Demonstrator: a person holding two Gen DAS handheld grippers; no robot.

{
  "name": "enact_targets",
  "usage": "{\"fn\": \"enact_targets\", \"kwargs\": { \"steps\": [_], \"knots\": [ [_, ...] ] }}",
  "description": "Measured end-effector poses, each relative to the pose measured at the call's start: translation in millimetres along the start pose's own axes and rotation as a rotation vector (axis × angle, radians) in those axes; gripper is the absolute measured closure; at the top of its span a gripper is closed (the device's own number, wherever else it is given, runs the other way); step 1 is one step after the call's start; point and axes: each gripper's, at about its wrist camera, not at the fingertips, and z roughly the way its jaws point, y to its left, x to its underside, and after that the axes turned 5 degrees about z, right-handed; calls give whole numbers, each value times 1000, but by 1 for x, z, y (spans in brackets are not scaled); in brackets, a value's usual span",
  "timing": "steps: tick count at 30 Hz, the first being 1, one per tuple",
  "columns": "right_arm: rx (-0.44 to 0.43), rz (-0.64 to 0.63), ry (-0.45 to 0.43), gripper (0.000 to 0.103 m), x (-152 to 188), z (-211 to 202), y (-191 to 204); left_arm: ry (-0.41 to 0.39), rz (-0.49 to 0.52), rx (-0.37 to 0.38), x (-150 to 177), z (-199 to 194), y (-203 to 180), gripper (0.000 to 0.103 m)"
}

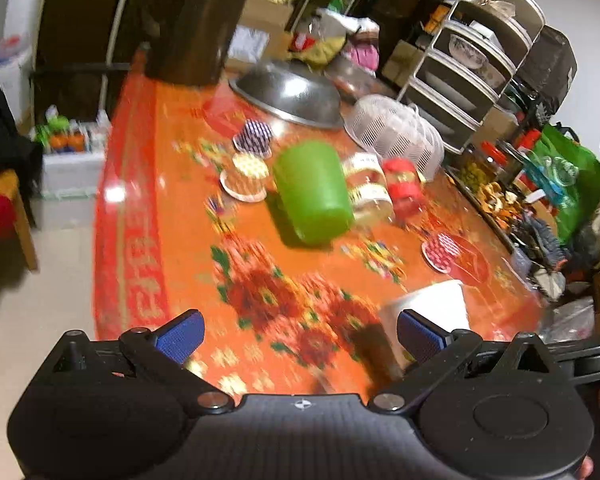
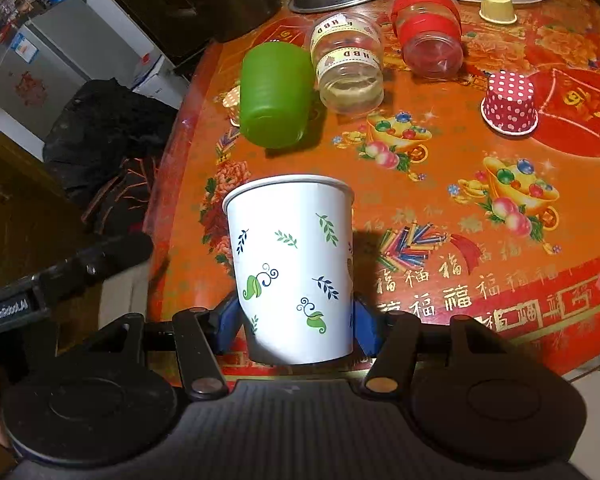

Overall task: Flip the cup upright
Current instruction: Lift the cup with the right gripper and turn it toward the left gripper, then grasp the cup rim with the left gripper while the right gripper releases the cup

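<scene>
1. Right hand-held gripper (image 2: 298, 326) pinches paper cup (image 2: 296, 264) low on its wall, rim up, near the worktop (image 2: 500, 280) edge.
2. Left hand-held gripper (image 1: 298, 338) spread, holding nothing.
3. Cup likely light, thin, crushable: squeeze gently near the base.

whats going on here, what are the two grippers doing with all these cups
The right gripper is shut on a white paper cup with leaf prints, held rim-up near the edge of the orange table. The left gripper is open and holds nothing, with its fingers over the table. Further back, a green plastic cup, a clear cup with a gold band and a clear cup with red bands lie on their sides.
</scene>
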Motion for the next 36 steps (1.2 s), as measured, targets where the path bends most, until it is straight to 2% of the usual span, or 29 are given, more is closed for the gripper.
{"fn": "enact_targets", "kwargs": {
  "steps": [6,11,17,20,26,36],
  "knots": [
    [25,-10,-6,42,9,9,3,79,-82,128,-3,22,-4,0],
    [14,-23,-1,41,12,10,4,141,-129,163,-6,42,-14,4],
    [7,-53,-23,31,15,3,2,175,-151,195,-10,50,-30,4],
    [-7,-69,-41,27,19,-4,-2,192,-169,194,-10,56,-38,4],
    [-24,-104,-70,27,29,-19,-12,228,-159,157,-8,73,-61,4],
    [-97,-101,-99,27,39,-35,-41,243,-156,25,-9,87,-73,13]
  ]
}}
